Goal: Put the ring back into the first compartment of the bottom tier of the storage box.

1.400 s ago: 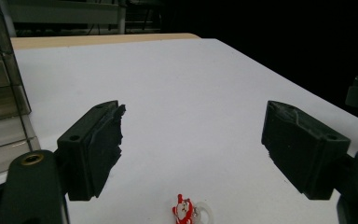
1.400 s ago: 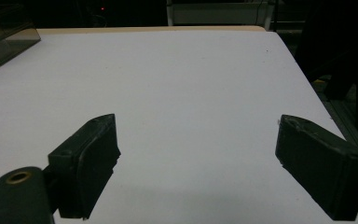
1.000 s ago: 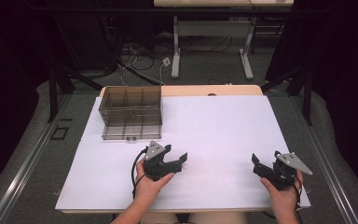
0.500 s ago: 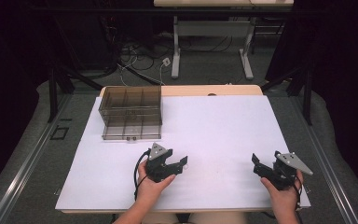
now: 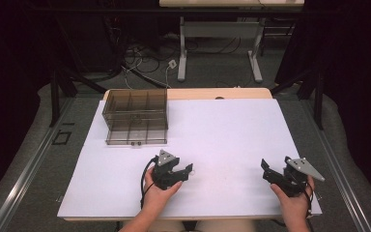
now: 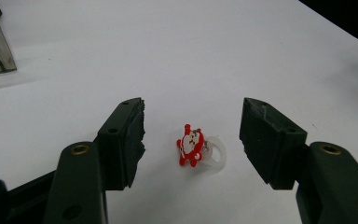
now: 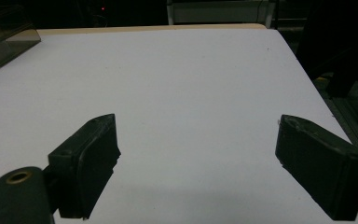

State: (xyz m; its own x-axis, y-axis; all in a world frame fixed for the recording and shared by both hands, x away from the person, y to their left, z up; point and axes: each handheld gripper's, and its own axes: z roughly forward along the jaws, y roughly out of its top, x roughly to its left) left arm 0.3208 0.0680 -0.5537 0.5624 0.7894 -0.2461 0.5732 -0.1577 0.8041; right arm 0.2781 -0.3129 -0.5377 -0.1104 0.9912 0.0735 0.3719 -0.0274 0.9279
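One high camera overlooks the white table [image 5: 222,125]; two claw-mounted cameras skim it closely.

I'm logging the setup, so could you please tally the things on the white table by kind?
Red-and-white charm ring: 1
Smoky clear compartment box: 1
Hand-held grippers, the left gripper and the right gripper: 2
Total: 4
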